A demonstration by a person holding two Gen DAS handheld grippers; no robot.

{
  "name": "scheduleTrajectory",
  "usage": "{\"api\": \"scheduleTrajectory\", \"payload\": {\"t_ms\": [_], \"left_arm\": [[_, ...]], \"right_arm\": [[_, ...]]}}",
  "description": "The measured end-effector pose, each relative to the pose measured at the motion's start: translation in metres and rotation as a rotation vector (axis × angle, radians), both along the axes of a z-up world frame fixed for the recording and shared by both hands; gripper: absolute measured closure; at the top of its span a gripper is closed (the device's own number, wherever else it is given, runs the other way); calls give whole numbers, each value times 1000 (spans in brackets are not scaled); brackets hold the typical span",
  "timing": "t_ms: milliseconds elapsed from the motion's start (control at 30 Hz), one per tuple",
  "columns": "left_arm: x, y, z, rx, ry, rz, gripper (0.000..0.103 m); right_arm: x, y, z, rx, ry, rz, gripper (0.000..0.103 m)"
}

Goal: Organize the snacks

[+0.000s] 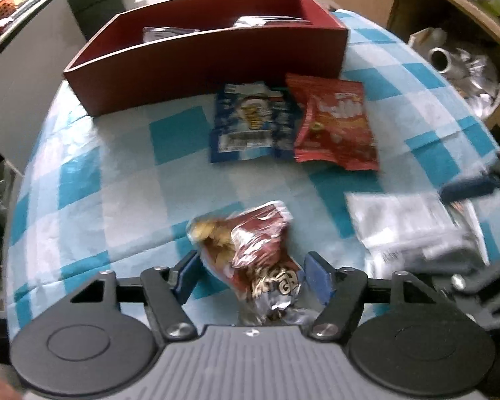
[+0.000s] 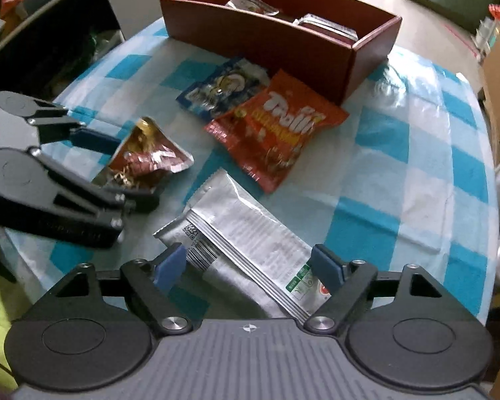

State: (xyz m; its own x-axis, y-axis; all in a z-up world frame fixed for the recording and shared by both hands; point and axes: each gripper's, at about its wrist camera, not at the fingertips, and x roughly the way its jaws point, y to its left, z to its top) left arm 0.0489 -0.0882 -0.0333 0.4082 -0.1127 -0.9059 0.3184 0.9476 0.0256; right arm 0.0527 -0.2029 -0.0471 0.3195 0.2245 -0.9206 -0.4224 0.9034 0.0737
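My left gripper [image 1: 251, 275] is open around a crumpled dark-red snack bag [image 1: 250, 250] lying on the checked cloth; from the right wrist view the gripper [image 2: 123, 173] straddles the same bag [image 2: 146, 160]. My right gripper [image 2: 250, 268] is open around a long silver packet [image 2: 246, 233], also visible in the left wrist view [image 1: 413, 230]. A blue packet [image 1: 250, 123] [image 2: 223, 86] and a red Trolli bag [image 1: 336, 123] [image 2: 280, 130] lie in front of the red-brown box [image 1: 200, 66] [image 2: 250, 40], which holds a few packets.
The table has a blue-and-white checked cloth [image 1: 123, 180] [image 2: 416, 166]. Shelving with foil items [image 1: 463, 66] stands right of the table. A white board [image 1: 26, 76] and clutter stand at the left.
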Motion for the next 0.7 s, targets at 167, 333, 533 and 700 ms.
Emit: {"api": "scheduleTrajectory", "payload": {"t_ms": [167,333,533,700], "left_arm": [[-1,10,0,-9,17,19,41],[-4,13,-1,-13,25,25,39],[-1,13,-1,-7,22,25,34],[5,16,0,-7,22,40,33]], "right_arm": [[-12,9,4,21,36,-33,17],[-10,14,0,-98,6,21,14],[-3,18,-5,-90,48,111,12],[-22,35,-5,-90,85,113,10]]}}
